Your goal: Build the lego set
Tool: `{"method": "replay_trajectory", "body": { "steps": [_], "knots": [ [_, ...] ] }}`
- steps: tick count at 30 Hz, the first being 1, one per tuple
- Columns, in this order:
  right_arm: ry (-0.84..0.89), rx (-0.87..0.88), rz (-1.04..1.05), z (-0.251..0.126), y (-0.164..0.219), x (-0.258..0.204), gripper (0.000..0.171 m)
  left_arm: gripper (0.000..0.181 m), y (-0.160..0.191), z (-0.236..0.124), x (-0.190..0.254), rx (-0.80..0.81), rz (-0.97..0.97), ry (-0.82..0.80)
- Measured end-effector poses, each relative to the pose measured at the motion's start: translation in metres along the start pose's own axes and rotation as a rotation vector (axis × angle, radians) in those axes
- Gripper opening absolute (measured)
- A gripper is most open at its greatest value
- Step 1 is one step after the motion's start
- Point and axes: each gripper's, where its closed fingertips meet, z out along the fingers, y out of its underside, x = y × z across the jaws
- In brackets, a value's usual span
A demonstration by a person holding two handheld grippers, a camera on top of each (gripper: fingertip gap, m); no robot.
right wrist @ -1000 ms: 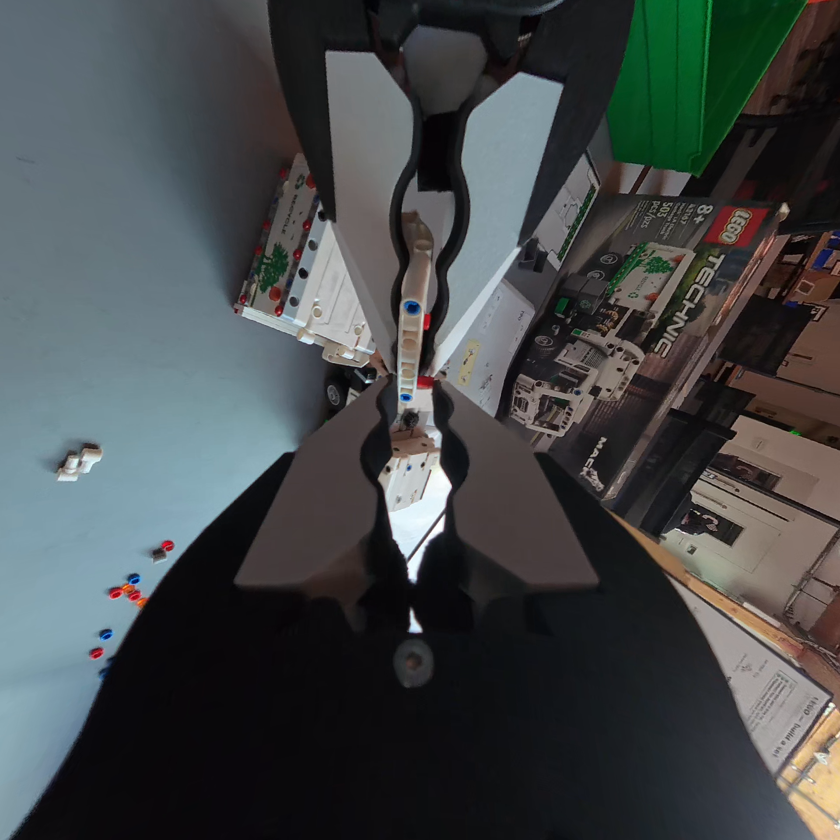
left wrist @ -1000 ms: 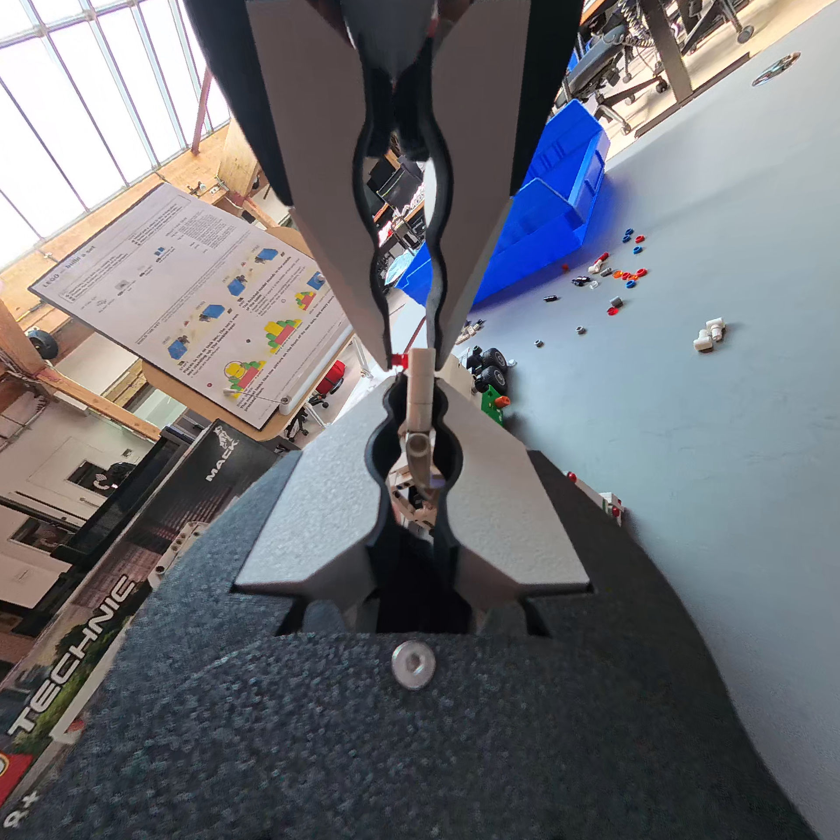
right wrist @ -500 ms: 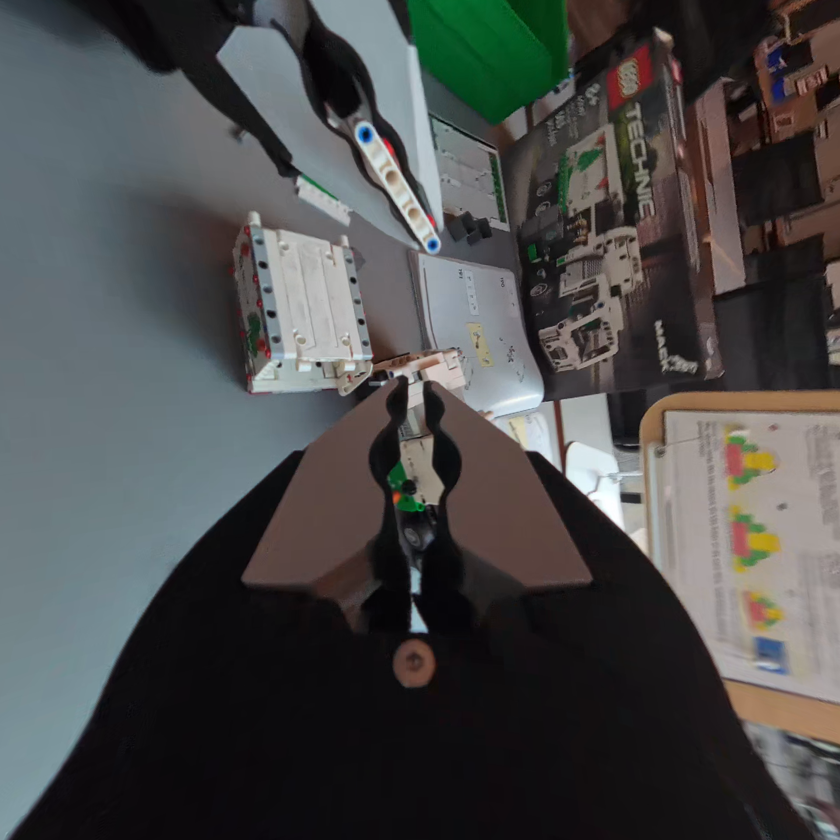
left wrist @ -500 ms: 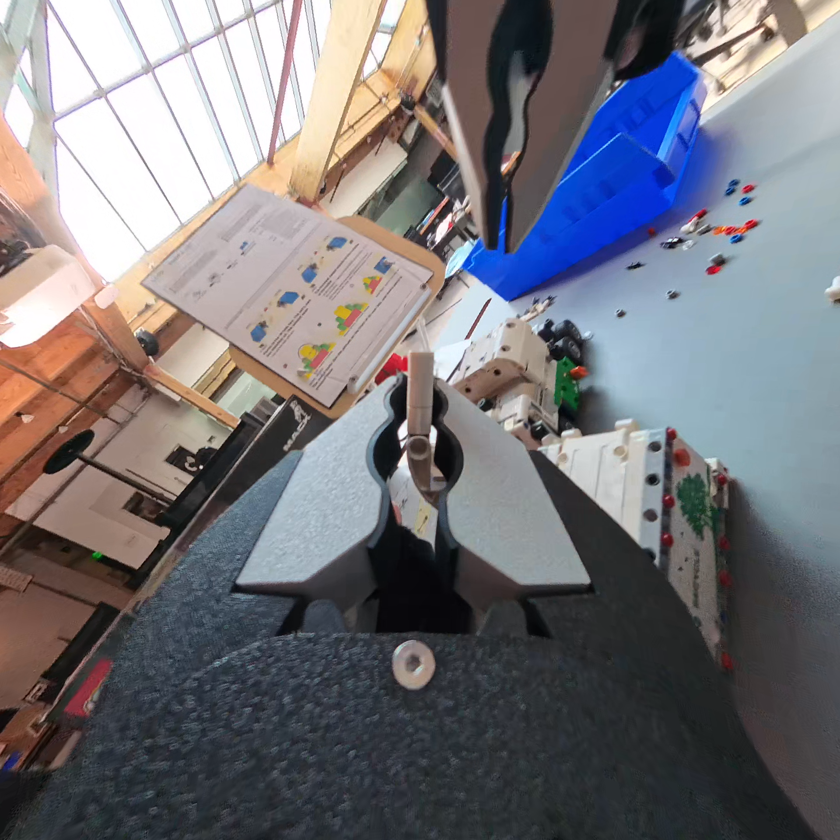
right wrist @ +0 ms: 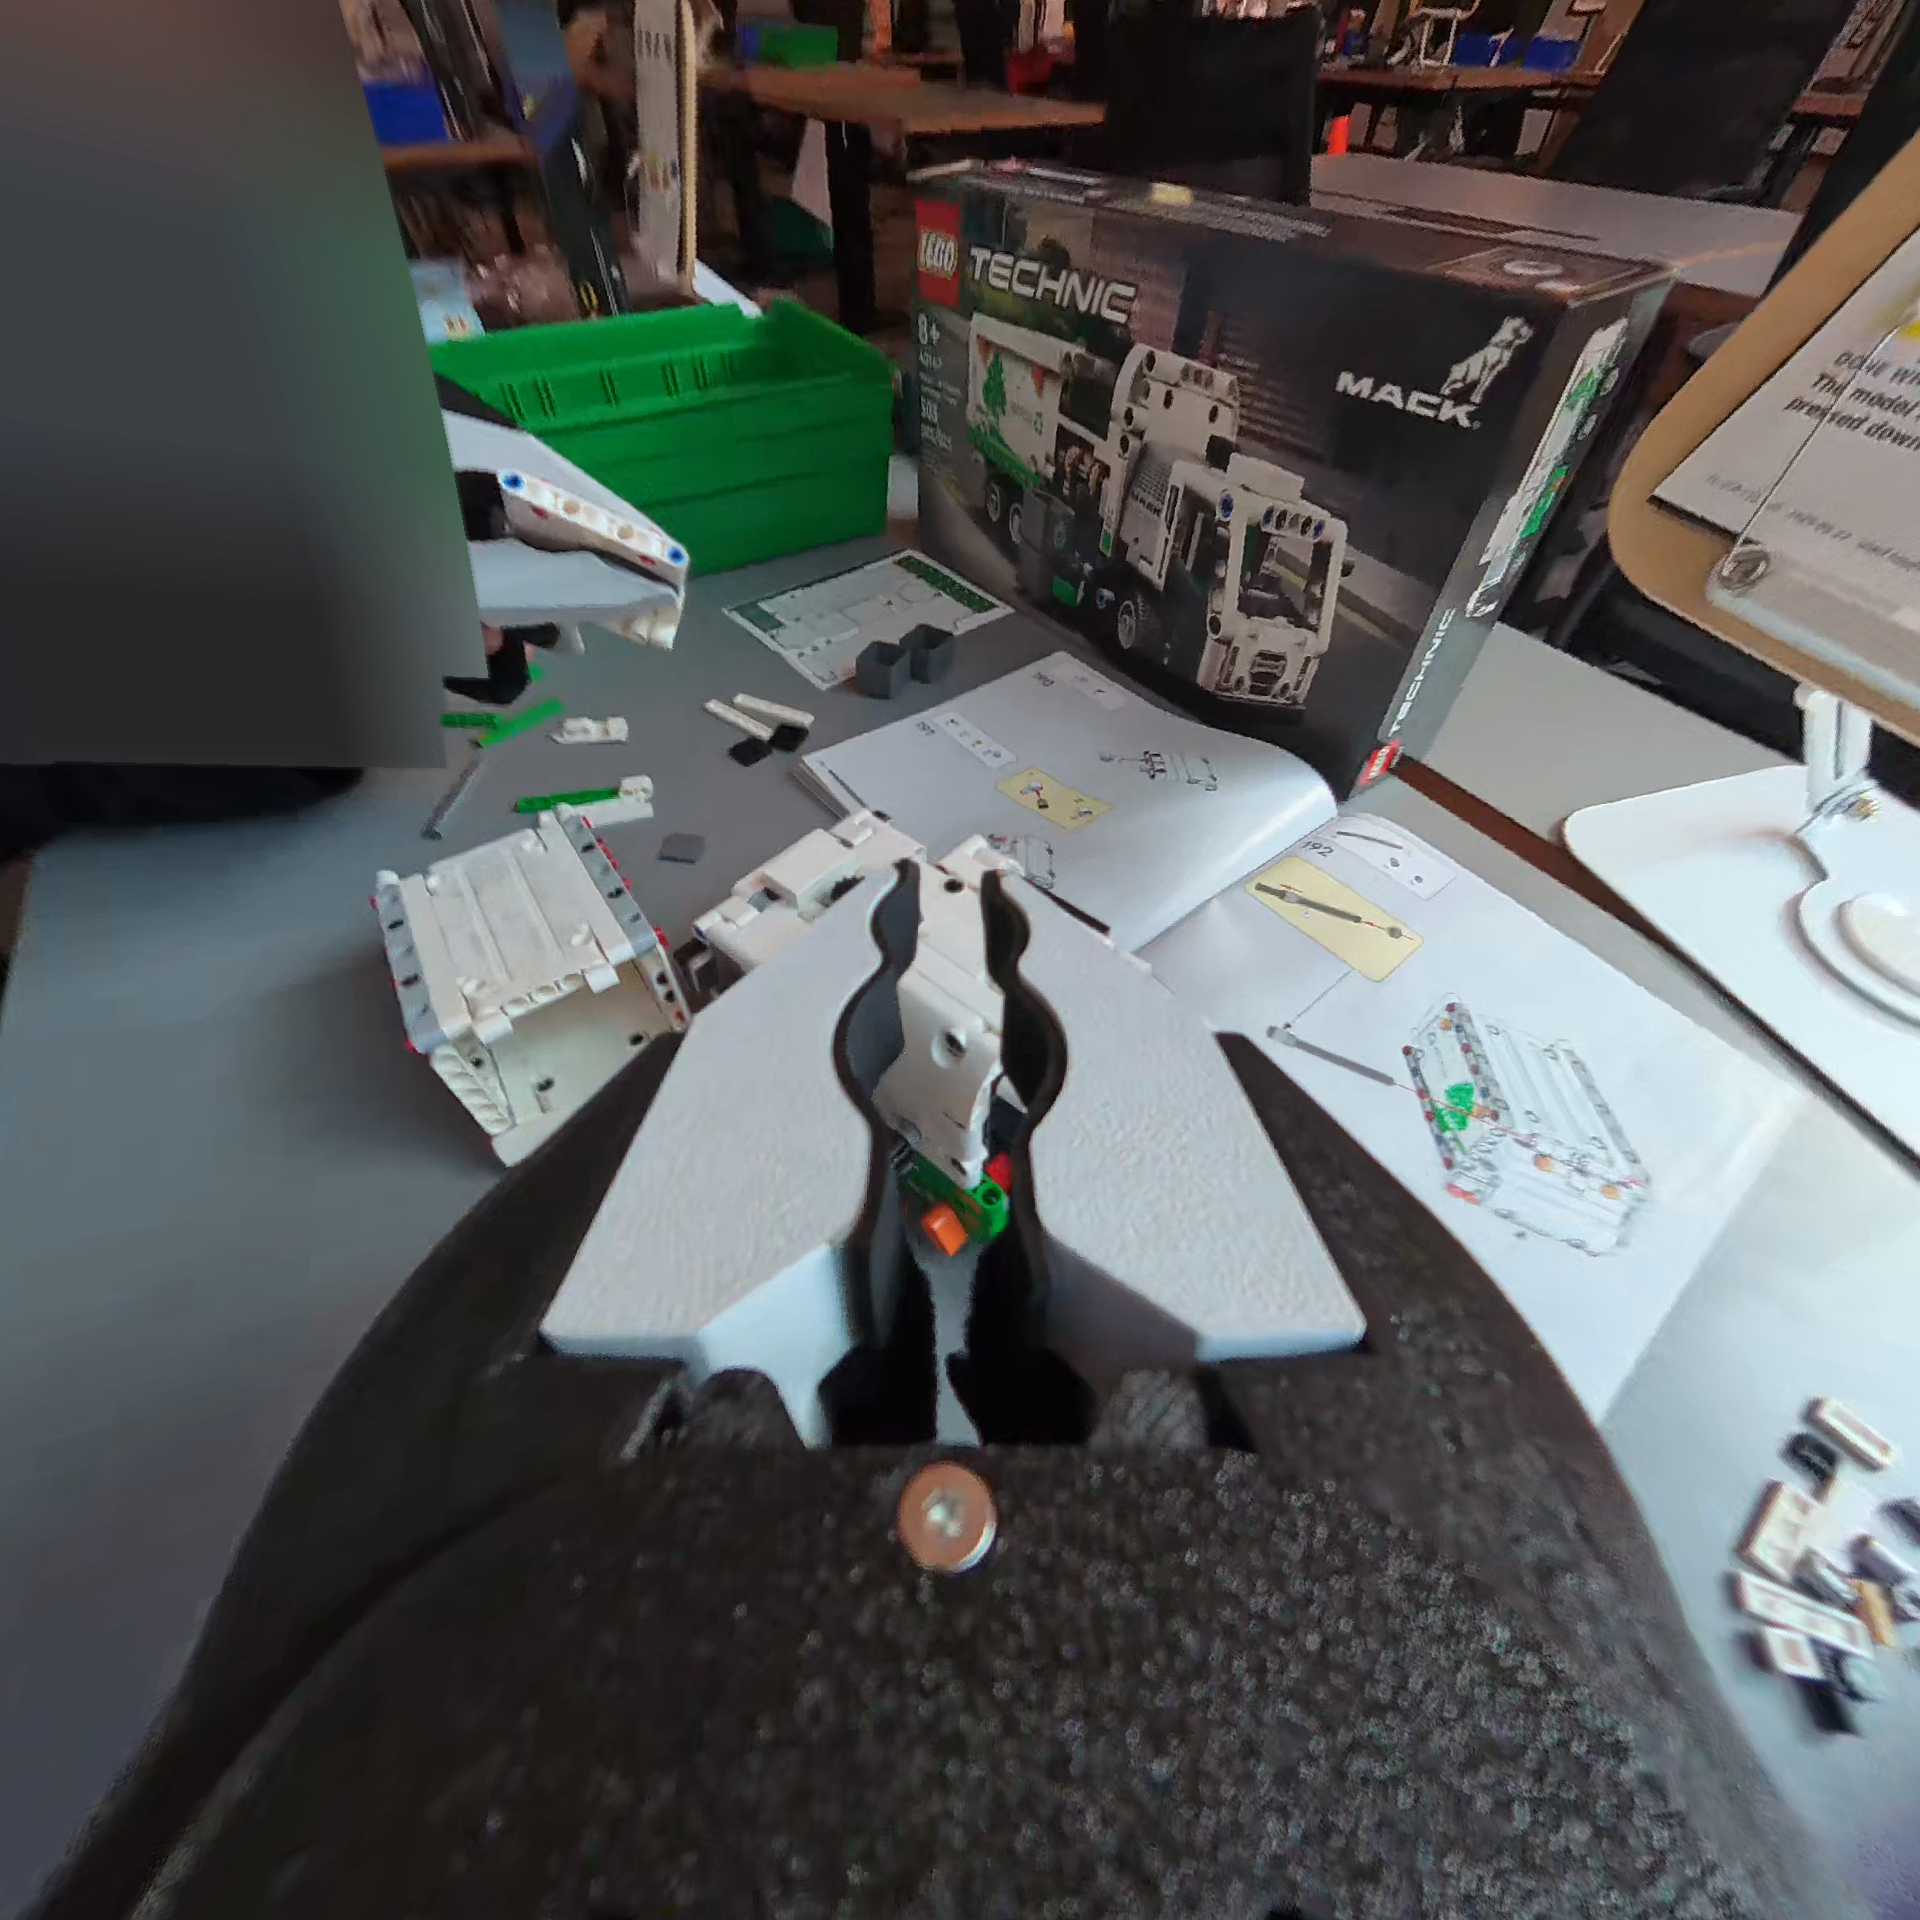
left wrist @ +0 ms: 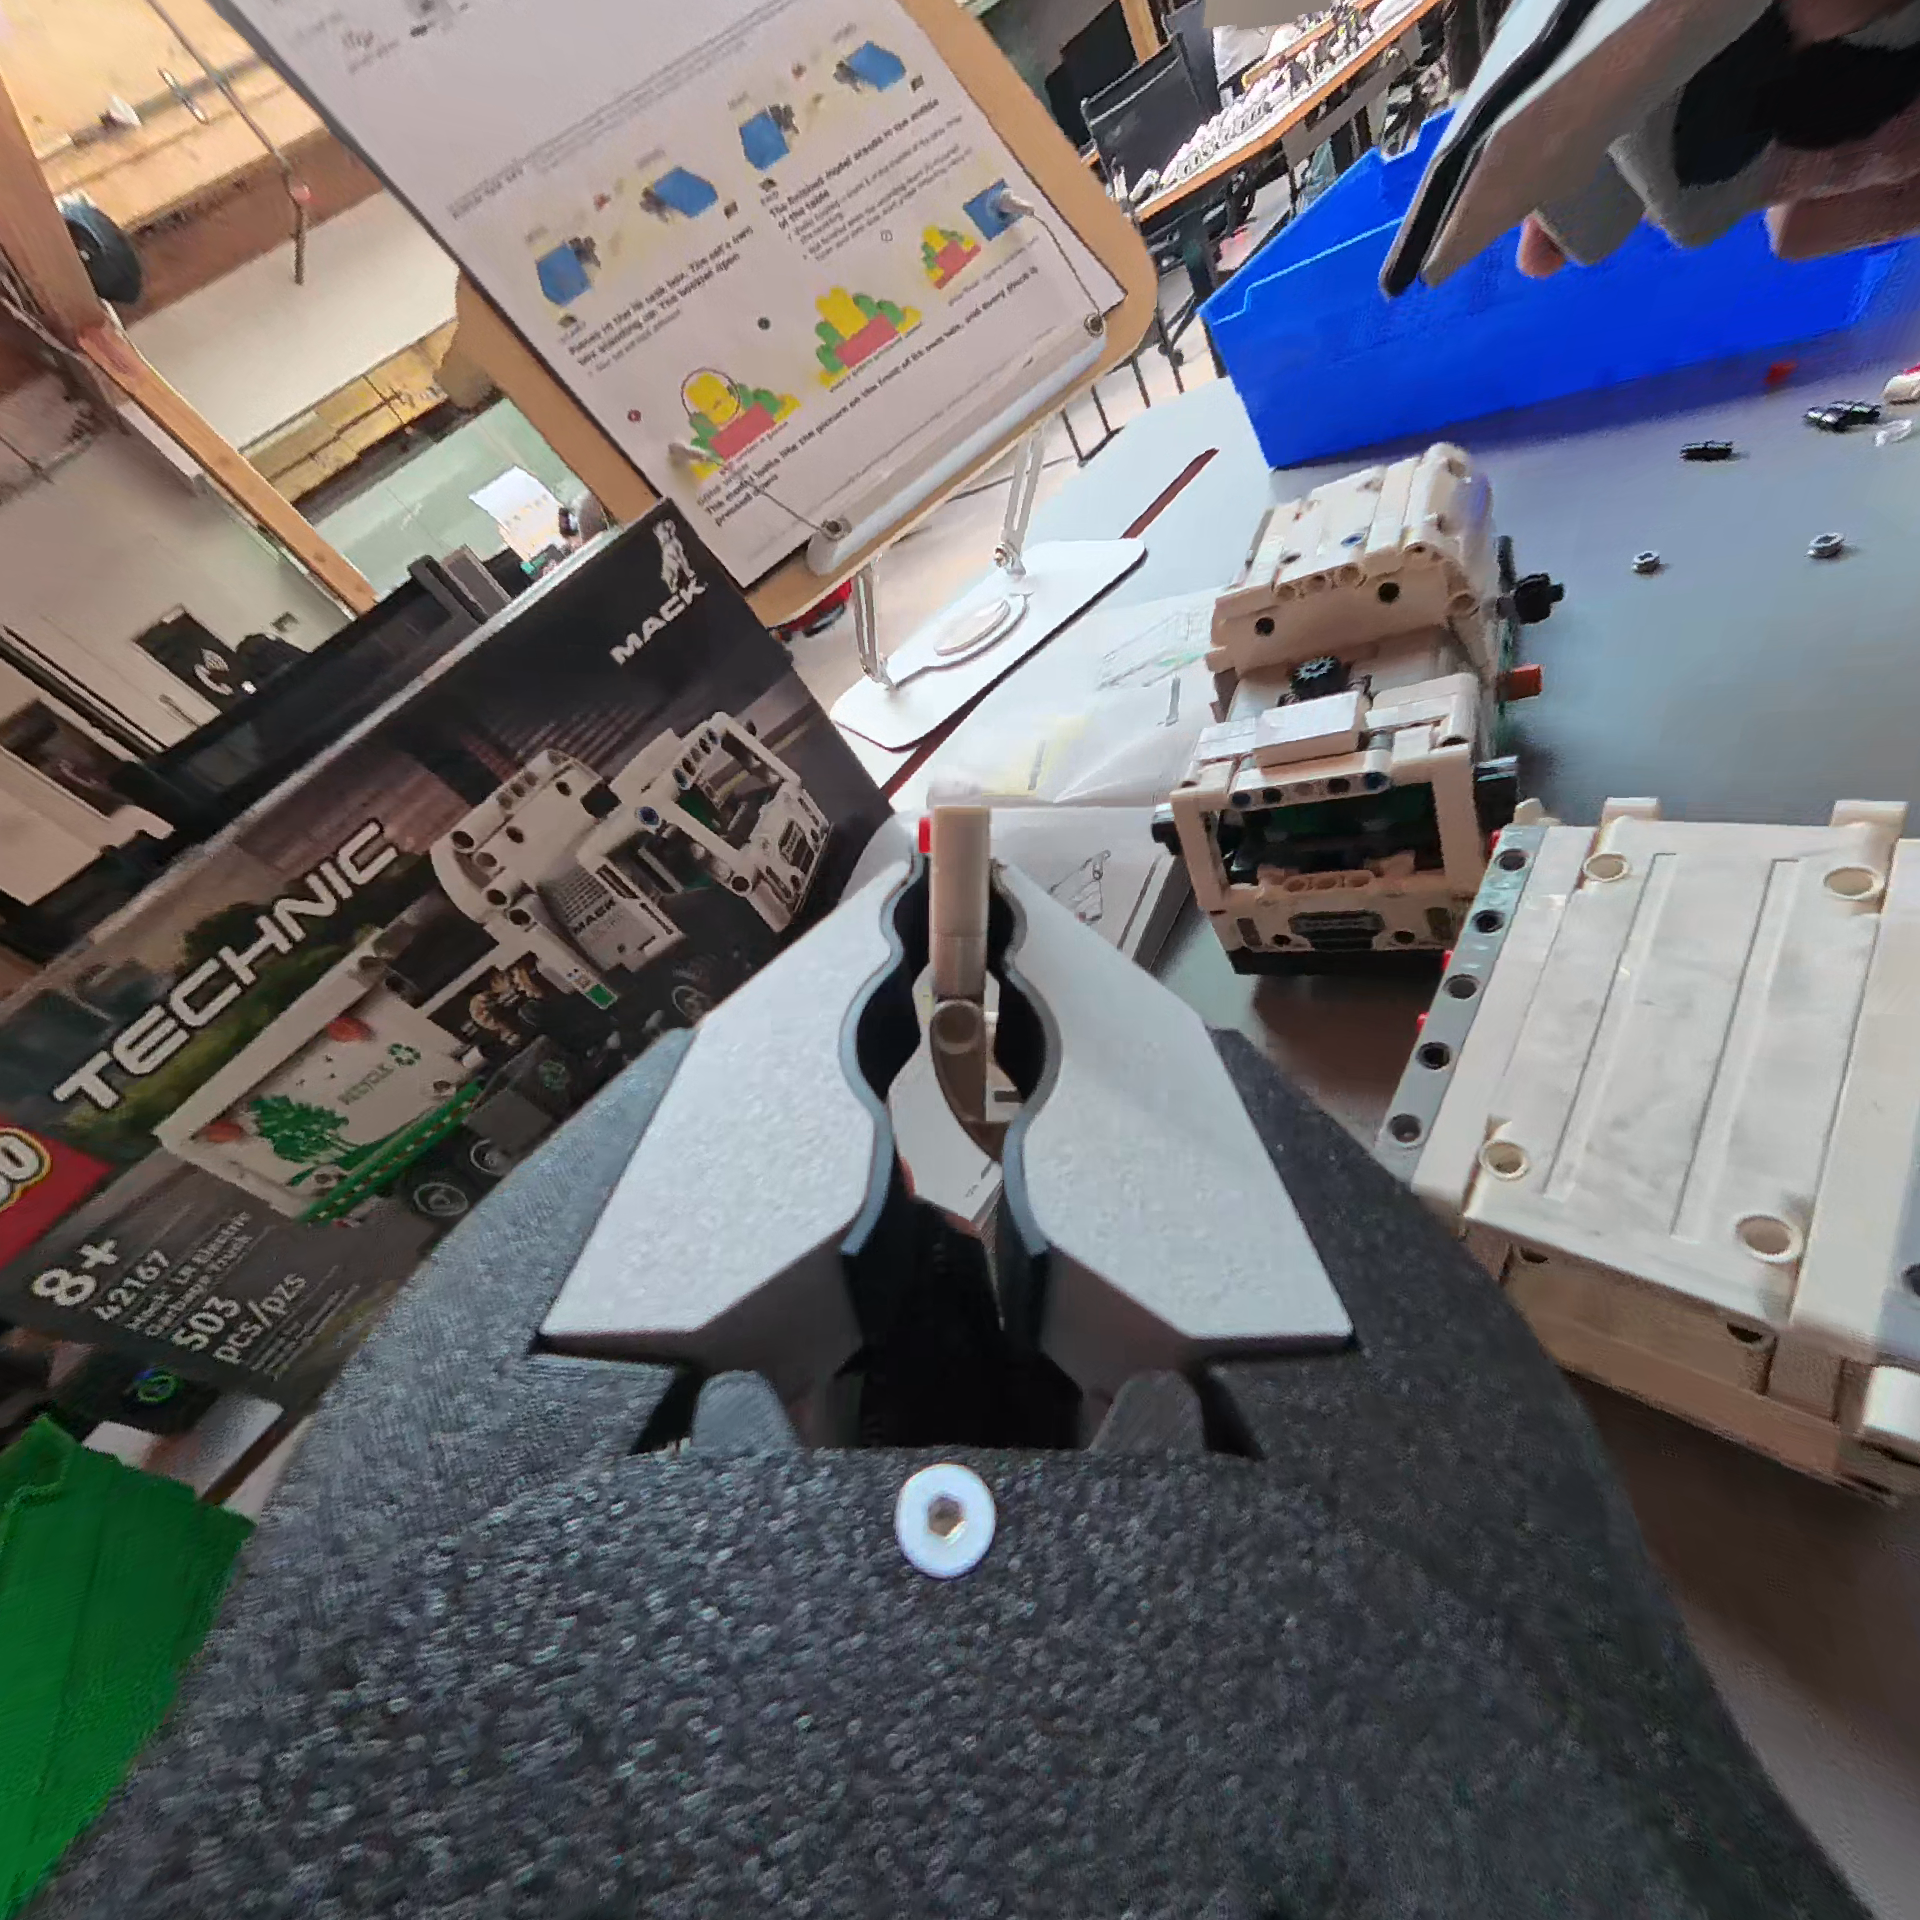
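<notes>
**Left gripper** [left wrist: 956, 878]: jaws pressed on a long cream-white perforated plastic beam [left wrist: 956, 831]. The beam's long axis runs straight out along the fingers. One end stands proud of the tips; the other is sunk between the pads. The right wrist view shows blue pins at both ends of the beam.

**Right gripper** [right wrist: 945, 883]: only a narrow slit shows between the jaws, and nothing is seen pinched there. Whether they are fully closed cannot be told. What shows through the slit is the model on the table behind, not a held part.

**Part-built white truck cab, with green and orange details** [left wrist: 1340, 790]: stands on the grey table [left wrist: 1714, 644], ahead and to the right of the left gripper's tips, clear of them.
- From the right gripper it lies dead ahead, in line with the slit.
- Judged the likely target; the right gripper looks the nearer of the two, but the left one carries the part.

**White ribbed box-shaped body with grey studded edge rails** [left wrist: 1662, 1049]: just beside the cab, on the near right.

**Bearing for the next move** (judgement): swing the beam rightward and down, and turn it, since its axis now points past the cab's left side.

**Beyond:**
- dark printed set carton [left wrist: 416, 831]
- open instruction booklet [right wrist: 1143, 831]
- blue plastic bin [left wrist: 1558, 322]
</notes>
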Motion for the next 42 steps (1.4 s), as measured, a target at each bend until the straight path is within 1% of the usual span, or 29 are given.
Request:
{"method": "replay_trajectory", "body": {
  "steps": [3,6,10,12,15,17,19,21,24,25,27,28,30,34,39,42],
  "knots": [
    [-0.082,0.082,0.155,-0.010,-0.003,0.000,0.012,0.005,0.005,0.000,-0.005,-0.029,-0.040,0.003],
    [-0.105,0.111,0.191,-0.018,-0.005,0.001,0.013,0.005,0.004,-0.001,0.000,-0.028,-0.059,0.042],
    [-0.034,0.076,0.082,-0.018,0.000,0.007,0.013,0.005,-0.001,-0.002,0.008,-0.024,-0.033,0.081],
    [-0.013,0.056,0.022,-0.018,0.003,0.006,0.013,0.005,-0.003,-0.002,0.010,-0.025,-0.055,0.098],
    [-0.007,0.030,-0.007,-0.017,0.007,0.002,0.015,0.005,-0.007,-0.004,0.013,-0.015,-0.091,0.121],
    [-0.037,0.001,-0.015,-0.020,0.010,-0.006,0.020,0.005,-0.013,-0.007,0.013,0.003,-0.103,0.125],
    [-0.088,-0.031,-0.025,-0.026,0.012,-0.018,0.021,0.005,-0.023,-0.012,0.016,0.034,-0.108,0.133],
    [-0.137,-0.149,-0.062,-0.038,0.032,-0.037,0.025,0.005,-0.038,-0.018,0.025,0.072,-0.104,0.160],
    [-0.201,-0.369,-0.123,-0.059,0.092,-0.080,0.027,0.005,-0.064,-0.029,0.044,0.161,-0.060,0.205],
    [-0.238,-0.415,-0.131,-0.067,0.110,-0.099,0.027,0.005,-0.073,-0.032,0.053,0.188,-0.045,0.228],
    [-0.218,-0.465,-0.139,-0.083,0.135,-0.117,0.024,0.005,-0.085,-0.037,0.072,0.230,-0.027,0.277],
    [-0.194,-0.467,-0.129,-0.089,0.140,-0.121,0.020,0.005,-0.089,-0.038,0.084,0.243,-0.026,0.310],
    [-0.153,-0.469,-0.104,-0.094,0.147,-0.127,0.019,0.005,-0.095,-0.040,0.107,0.255,-0.019,0.384],
    [-0.059,-0.494,-0.165,-0.096,0.161,-0.118,0.018,0.005,-0.100,-0.047,0.150,0.267,-0.019,0.520],
    [-0.129,-0.438,-0.168,-0.091,0.169,-0.114,0.018,0.005,-0.096,-0.057,0.192,0.259,-0.023,0.678],
    [-0.192,-0.429,-0.173,-0.089,0.170,-0.117,0.018,0.005,-0.095,-0.059,0.210,0.243,-0.048,0.745]
  ]
}}
